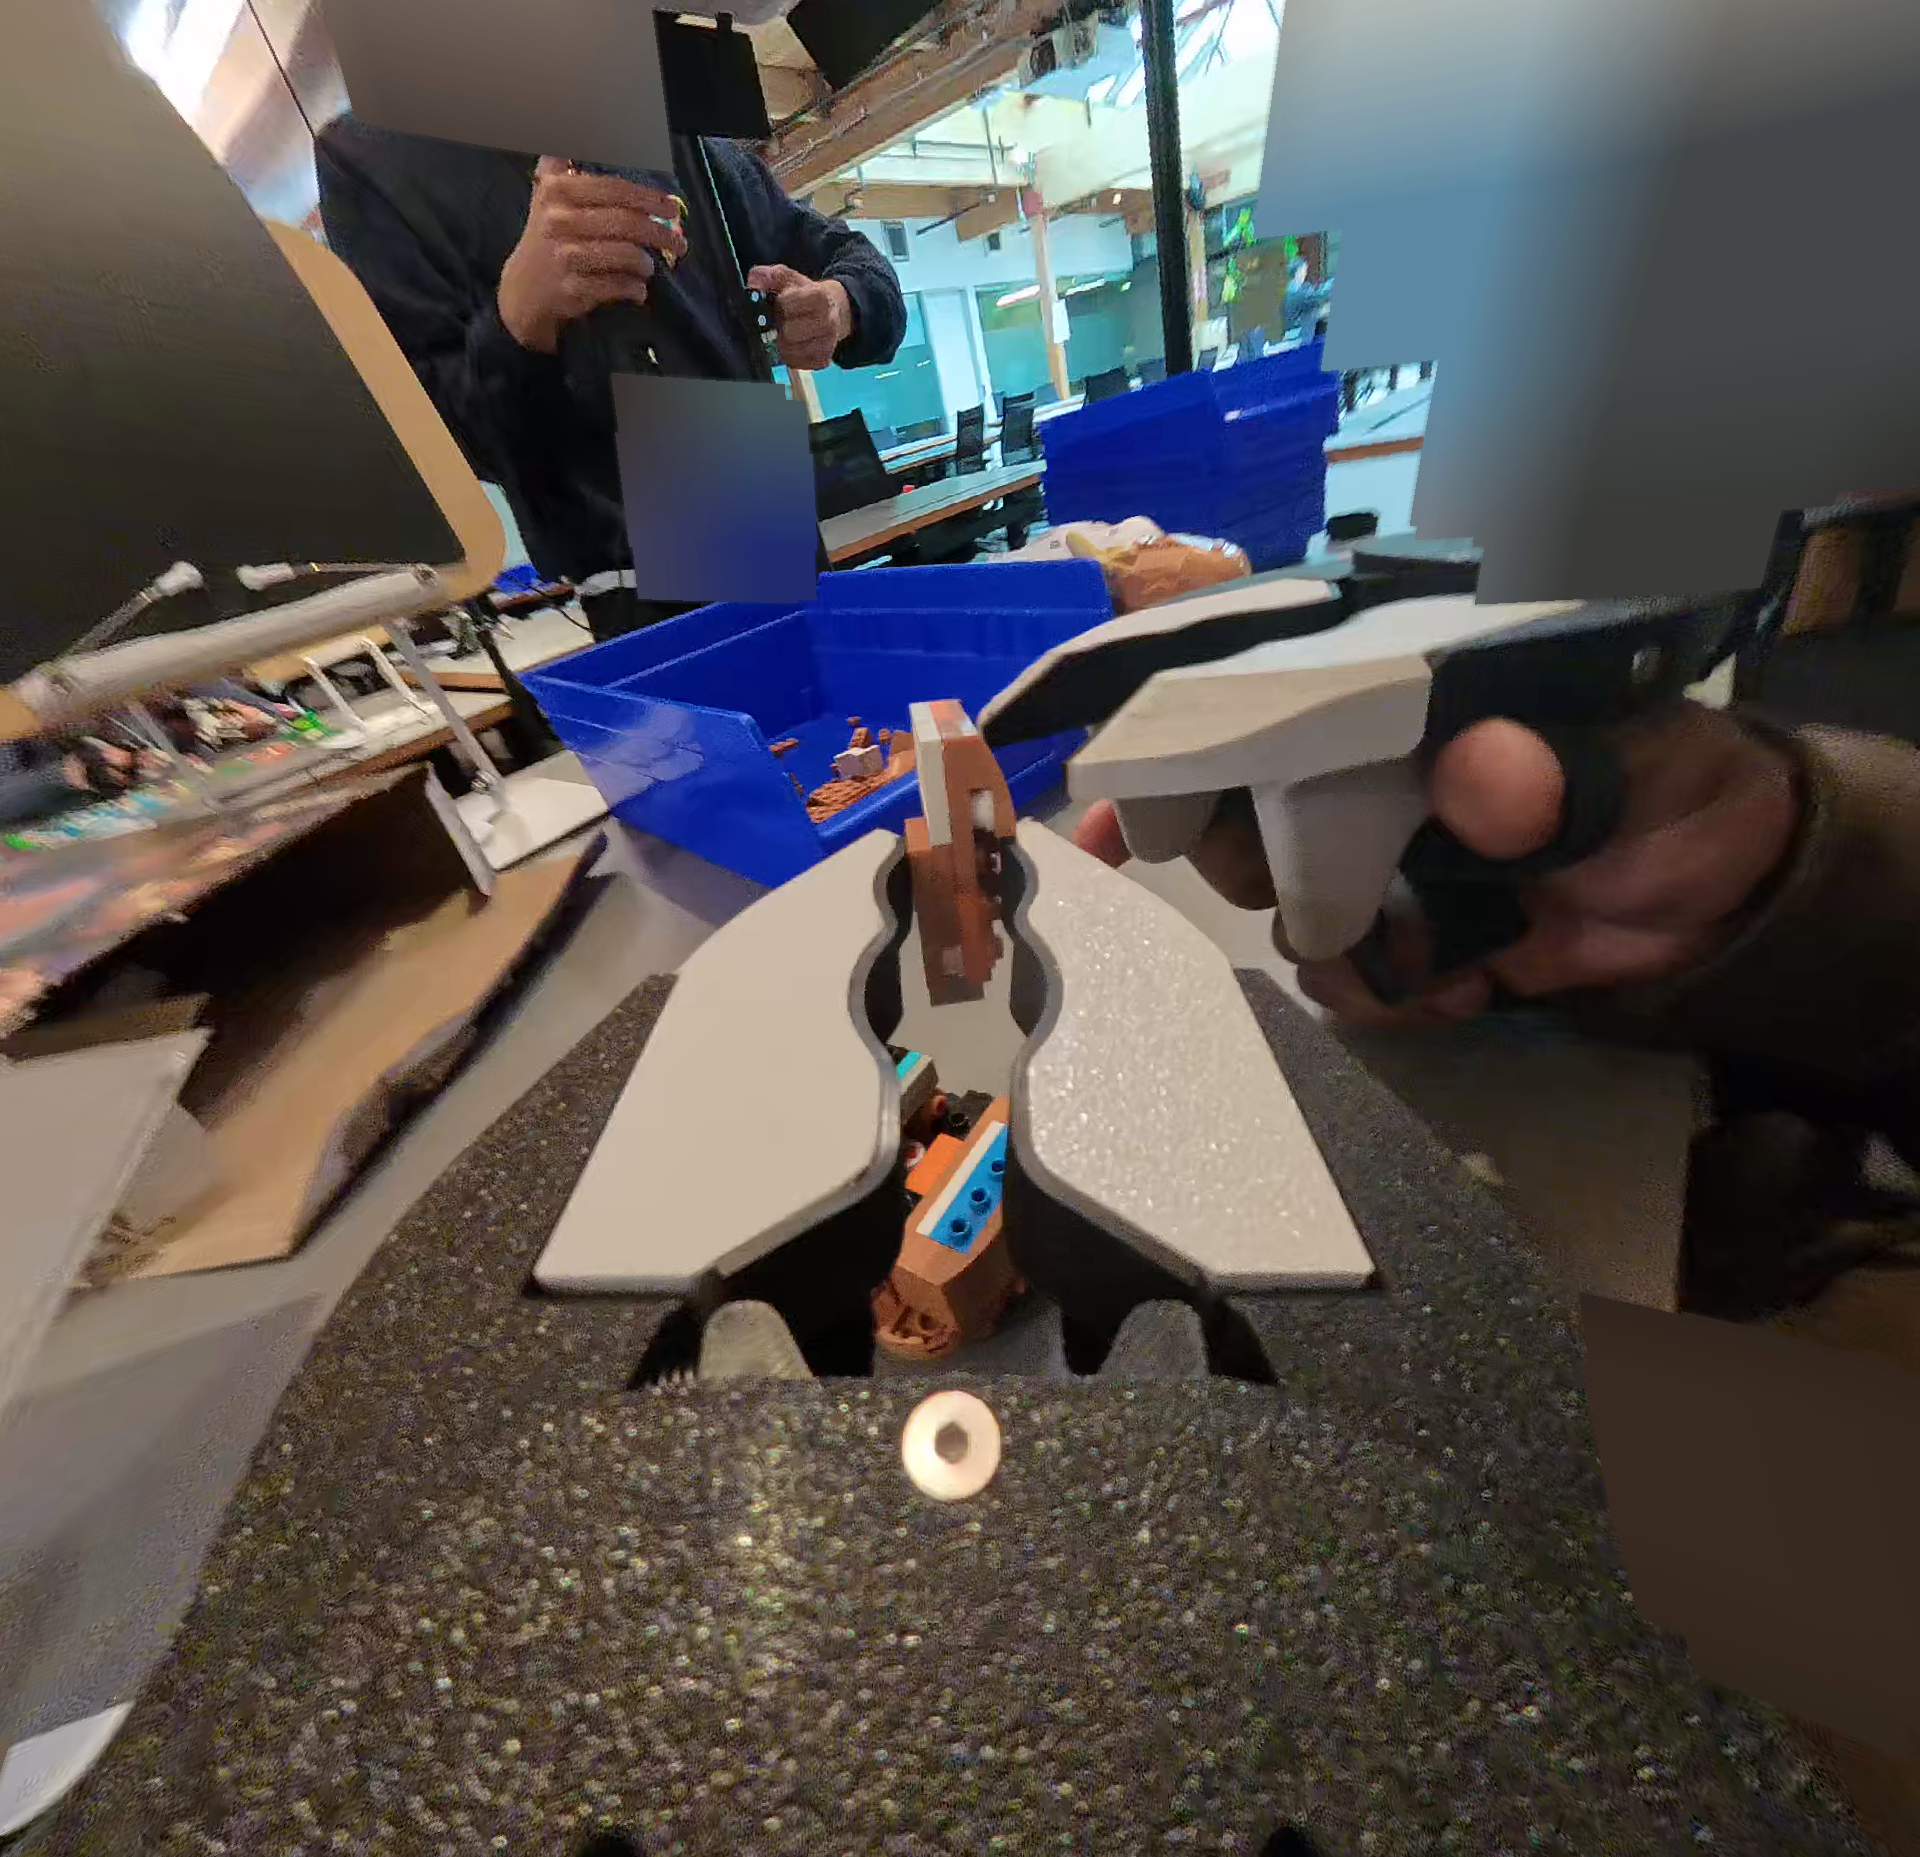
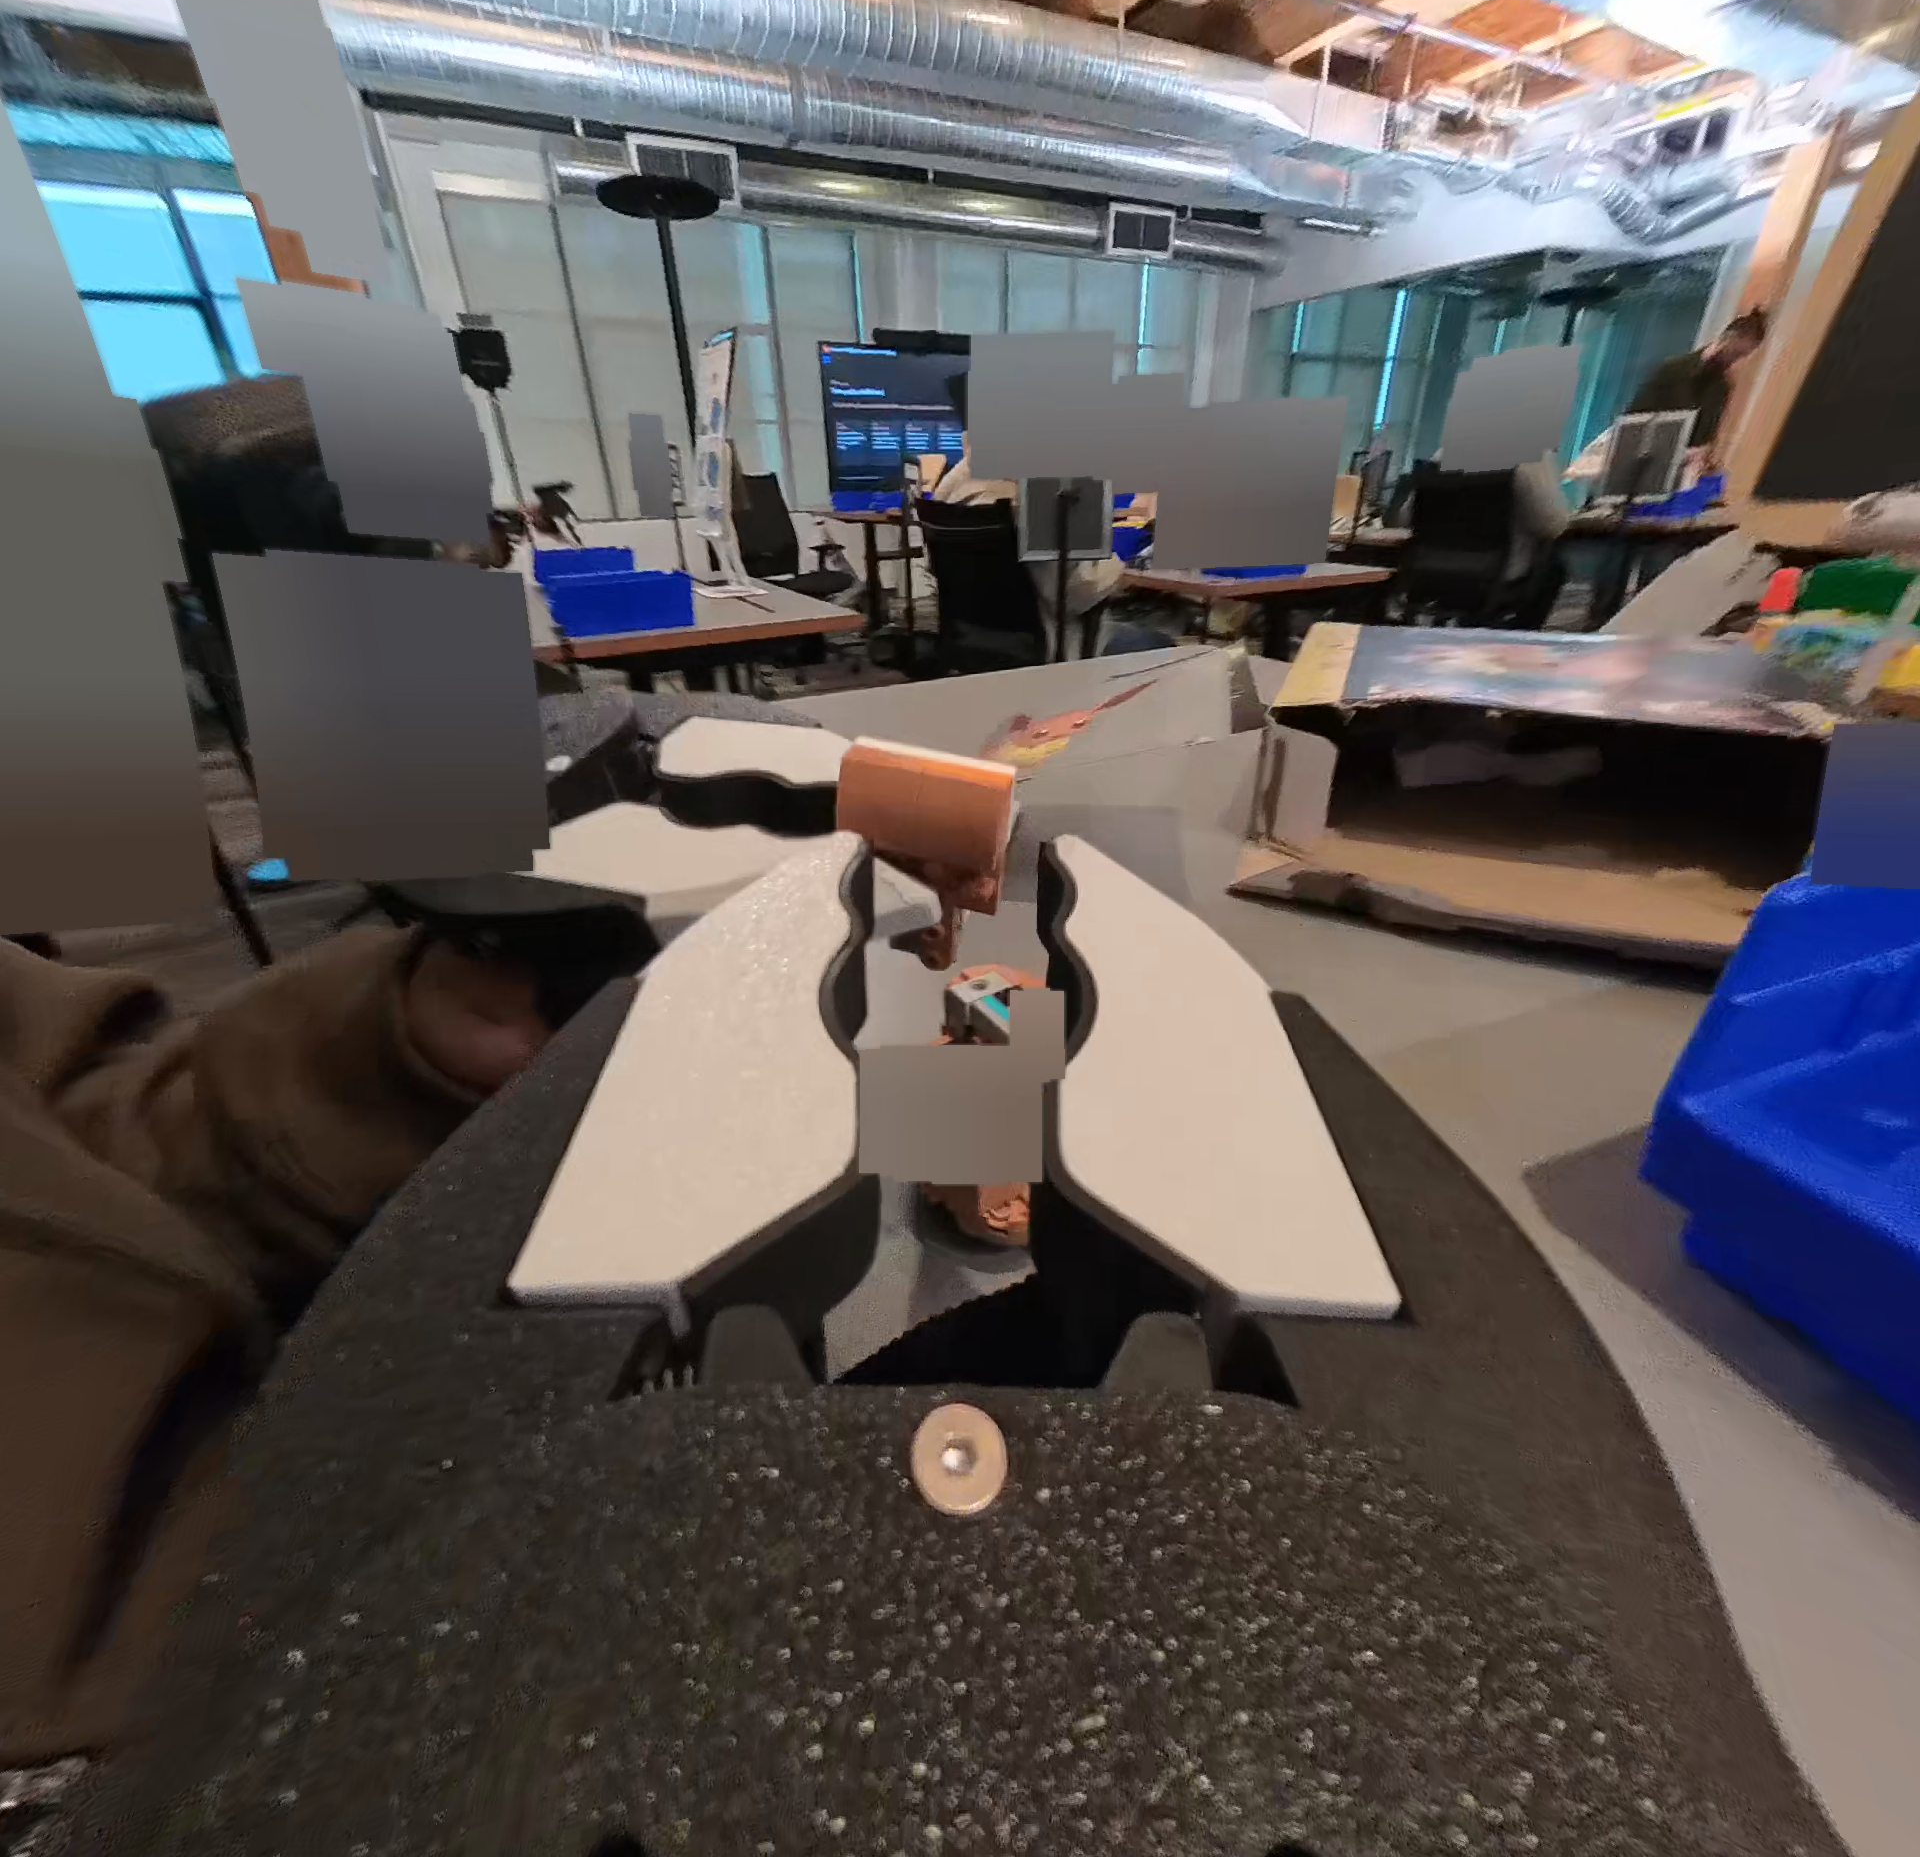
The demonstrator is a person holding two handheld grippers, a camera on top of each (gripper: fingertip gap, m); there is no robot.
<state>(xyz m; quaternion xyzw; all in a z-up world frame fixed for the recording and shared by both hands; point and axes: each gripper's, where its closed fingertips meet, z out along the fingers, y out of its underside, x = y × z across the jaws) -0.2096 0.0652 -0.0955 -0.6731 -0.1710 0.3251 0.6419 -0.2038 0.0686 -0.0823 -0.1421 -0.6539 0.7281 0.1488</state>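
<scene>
Where the left tool (image 1: 958,877) narrows at its tips, a brown brick model (image 1: 956,872) is clamped upright between them, its lower part hidden behind the fingers. A second brown, blue and orange brick piece (image 1: 951,1225) is seen lower in the gap; what supports it cannot be told. The right tool (image 2: 951,872) is held apart around the same model (image 2: 930,805), no contact being clear; a grey patch covers the gap's middle. Behind, a blue bin (image 1: 727,706) of brown bricks is set on the counter (image 1: 665,893), beside a torn cardboard box (image 2: 1507,831).

Two claws (image 1: 956,872) (image 2: 951,862), one brown brick model (image 1: 961,872), one blue bin (image 1: 727,706), one cardboard box (image 2: 1538,799).
</scene>
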